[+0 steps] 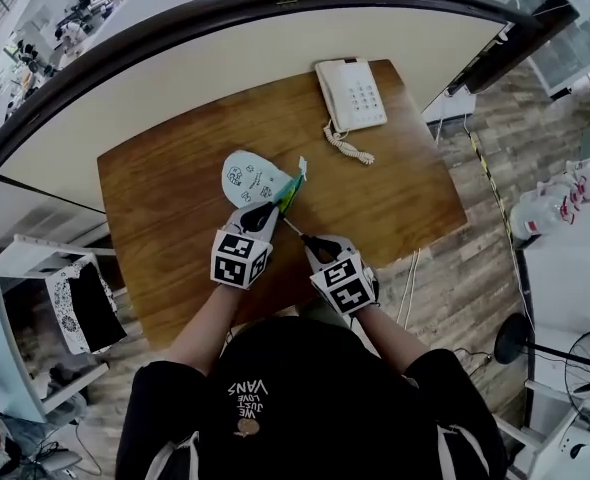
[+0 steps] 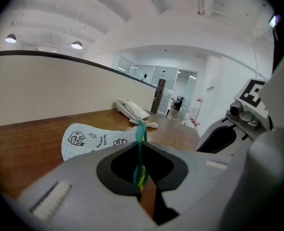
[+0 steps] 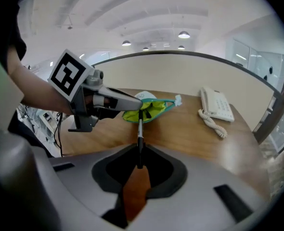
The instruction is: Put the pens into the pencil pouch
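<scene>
Over wdn desk (image 1: 165, 208), soft pouch (image 1: 247, 176), slim pen (image 3: 140, 131)

Wooden table (image 1: 165, 198): pencil pouch (image 1: 250, 178) lies mid-table, green-lined mouth facing the near edge. Left gripper (image 1: 267, 211) tips are on the mouth's rim. Pen (image 1: 293, 227) runs from right gripper (image 1: 313, 243) to the mouth. Telephone (image 1: 351, 95) sits at the far right corner.

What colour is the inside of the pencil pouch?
The pouch lining is lime green; the right gripper view shows it best.
</scene>
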`<state>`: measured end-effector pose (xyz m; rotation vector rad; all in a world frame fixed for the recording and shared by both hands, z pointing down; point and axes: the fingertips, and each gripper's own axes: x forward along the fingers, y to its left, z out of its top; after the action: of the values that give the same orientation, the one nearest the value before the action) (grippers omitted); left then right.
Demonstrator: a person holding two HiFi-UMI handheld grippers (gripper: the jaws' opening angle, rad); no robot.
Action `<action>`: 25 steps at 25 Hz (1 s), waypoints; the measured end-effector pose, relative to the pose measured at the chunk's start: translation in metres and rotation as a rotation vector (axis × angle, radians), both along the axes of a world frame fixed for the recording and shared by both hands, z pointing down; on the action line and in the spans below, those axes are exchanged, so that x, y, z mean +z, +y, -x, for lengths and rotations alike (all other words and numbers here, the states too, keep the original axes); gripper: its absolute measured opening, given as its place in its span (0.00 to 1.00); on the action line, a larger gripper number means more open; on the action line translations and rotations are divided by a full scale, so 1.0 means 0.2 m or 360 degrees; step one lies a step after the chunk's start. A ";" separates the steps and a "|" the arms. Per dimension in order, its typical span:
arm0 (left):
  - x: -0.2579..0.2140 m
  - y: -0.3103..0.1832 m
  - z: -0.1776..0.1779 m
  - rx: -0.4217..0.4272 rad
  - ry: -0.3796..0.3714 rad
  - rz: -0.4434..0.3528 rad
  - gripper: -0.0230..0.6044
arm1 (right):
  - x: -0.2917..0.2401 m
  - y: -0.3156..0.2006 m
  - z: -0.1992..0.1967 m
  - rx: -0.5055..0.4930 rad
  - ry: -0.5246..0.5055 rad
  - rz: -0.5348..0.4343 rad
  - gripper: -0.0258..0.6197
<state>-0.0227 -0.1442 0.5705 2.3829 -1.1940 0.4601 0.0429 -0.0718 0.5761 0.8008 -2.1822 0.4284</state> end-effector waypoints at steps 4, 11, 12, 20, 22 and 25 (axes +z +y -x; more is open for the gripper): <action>0.00 0.03 -0.02 0.0038 -0.0021 -0.0014 0.09 | 0.00 -0.03 0.05 -0.0116 0.0082 -0.0005 0.15; -0.01 0.06 -0.04 0.0055 0.0010 -0.0004 0.09 | -0.01 -0.13 0.17 -0.0210 0.0098 0.0009 0.15; -0.02 0.07 -0.04 0.0058 0.0020 -0.0003 0.09 | -0.01 -0.14 0.19 -0.0205 0.0082 0.0017 0.15; -0.07 0.06 -0.02 0.0016 0.0137 -0.0023 0.09 | -0.05 -0.26 0.29 -0.0132 -0.0107 -0.0017 0.15; -0.07 0.05 0.00 -0.0004 0.0160 -0.0023 0.09 | -0.07 -0.26 0.29 -0.0119 -0.0163 -0.0008 0.16; -0.08 0.03 0.03 -0.0056 0.0232 -0.0001 0.09 | -0.10 -0.27 0.26 -0.0053 -0.0244 -0.0003 0.18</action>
<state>-0.0283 -0.1385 0.5538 2.3472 -1.1683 0.2695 -0.0096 -0.1259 0.5556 0.7530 -2.3345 0.4853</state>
